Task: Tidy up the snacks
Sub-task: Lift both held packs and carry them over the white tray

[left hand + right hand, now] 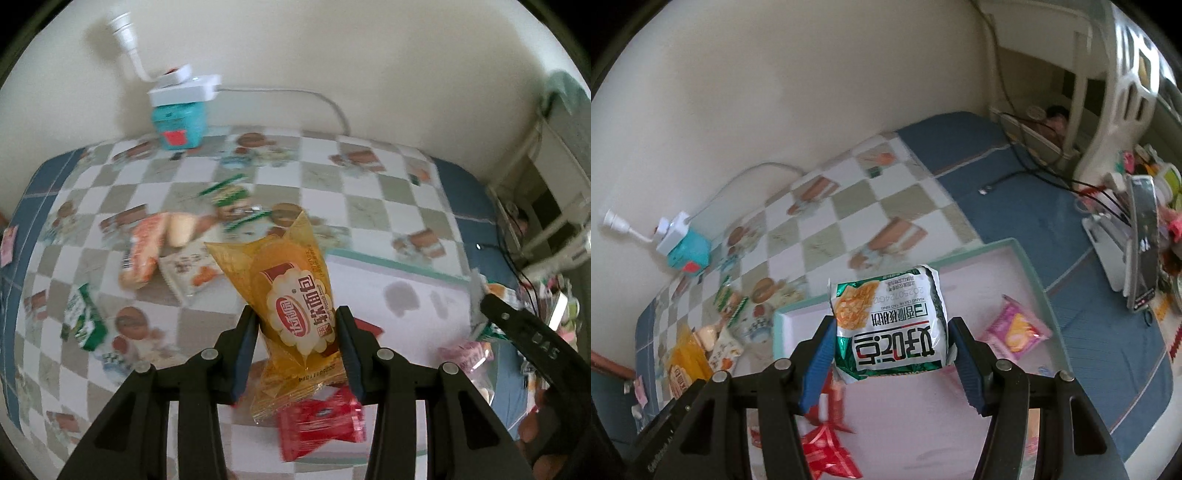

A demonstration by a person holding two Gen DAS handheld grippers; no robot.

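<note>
— Looking across the table (369,177), what covers it?
— A checkered cloth, white and grey-green squares with cake prints, edged in blue. It meets a plain cream wall (369,48), where a white power strip (184,88) sits on a teal box (181,125), its cord trailing right.
— And the snacks?
— Loose packets (147,254) lie on the cloth to the left. A pink tray with a teal rim (1039,291) holds a pink packet (1015,330) and red packets (827,452).
— The grippers?
— The left gripper (297,339) is partly closed, pads pinching a yellow bread packet (291,295) lifted over the tray's left edge. The right gripper (890,356) is clamped on a green-and-white biscuit packet (890,325), held above the tray.
— Beyond the table?
— White furniture, black cables, and a cluttered stand at the right.
</note>
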